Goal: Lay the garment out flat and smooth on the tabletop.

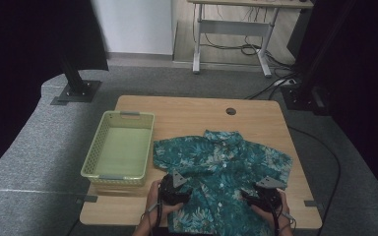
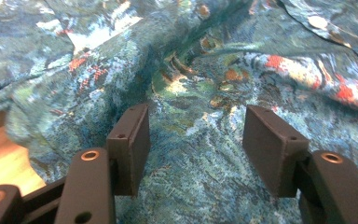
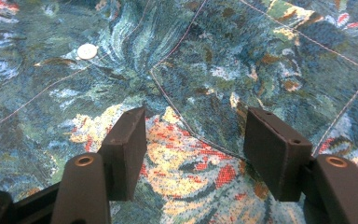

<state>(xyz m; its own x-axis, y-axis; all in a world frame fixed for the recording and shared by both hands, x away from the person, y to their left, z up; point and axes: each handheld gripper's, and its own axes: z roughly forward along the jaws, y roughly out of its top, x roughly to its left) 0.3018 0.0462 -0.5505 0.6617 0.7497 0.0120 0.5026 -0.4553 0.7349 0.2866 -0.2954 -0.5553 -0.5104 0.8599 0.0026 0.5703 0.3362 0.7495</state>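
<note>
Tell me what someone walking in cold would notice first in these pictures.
First, the teal leaf-print short-sleeved shirt spread flat on the light wooden table, collar toward the far edge. Next, the pale green perforated plastic basket beside its left sleeve, with nothing in it. Then the left tongs and right tongs, each held open just over the fabric near the shirt's hem.

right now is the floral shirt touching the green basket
Apart. The high view shows a strip of bare wooden table between the shirt sleeve's edge and the right wall of the basket.
</note>
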